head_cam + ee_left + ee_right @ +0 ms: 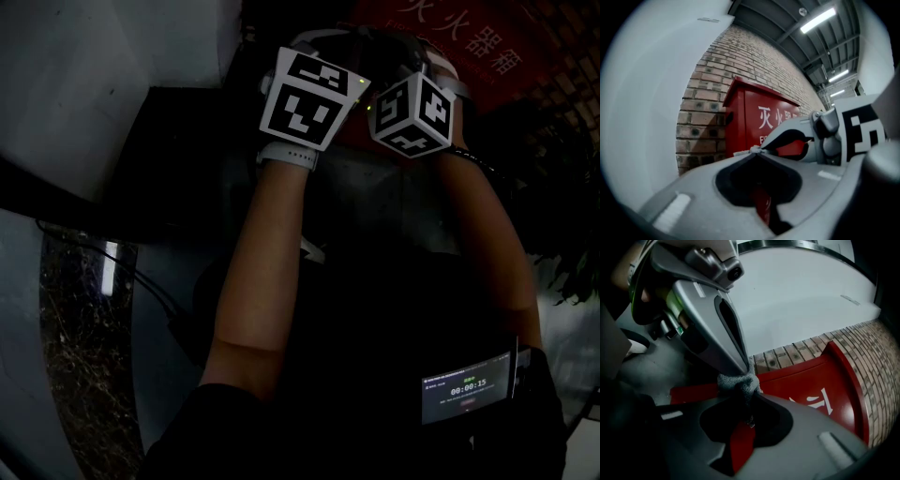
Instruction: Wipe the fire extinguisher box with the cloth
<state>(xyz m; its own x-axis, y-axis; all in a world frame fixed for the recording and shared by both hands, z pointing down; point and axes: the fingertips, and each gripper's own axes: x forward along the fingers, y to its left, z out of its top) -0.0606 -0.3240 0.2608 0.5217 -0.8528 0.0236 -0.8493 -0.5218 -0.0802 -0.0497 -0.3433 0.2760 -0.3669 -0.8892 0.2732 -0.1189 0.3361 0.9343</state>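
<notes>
Left gripper [756, 151]: the jaws are drawn together, with a wisp of grey nipped at their very tip. It comes in from the left and meets the other gripper tip to tip.

Cloth [738, 382]: it is grey and bunched into a small wad rather than spread flat. It sits caught between the two gripper tips.

Right gripper [746, 394]: the jaws are clamped on the wad, and most of its bulk sits at this tip.

Fire extinguisher box [754, 117]: it is red with white characters on its front and stands against the brick wall [717, 61].

Direction: the box lies straight ahead of both grippers, just past the cloth, with its front face turned toward us. We cannot tell whether the wad touches the red face.

Long axis: the box stands upright in the left gripper view. The gripper hides its lower part, so we cannot see its full extent.

Nearer hand: in the head view the two marker cubes sit side by side, and neither is clearly closer to the box. We judge the right gripper better placed to press and wipe, since it carries more of the cloth.

Counts: two grippers, one cloth, one box.
</notes>
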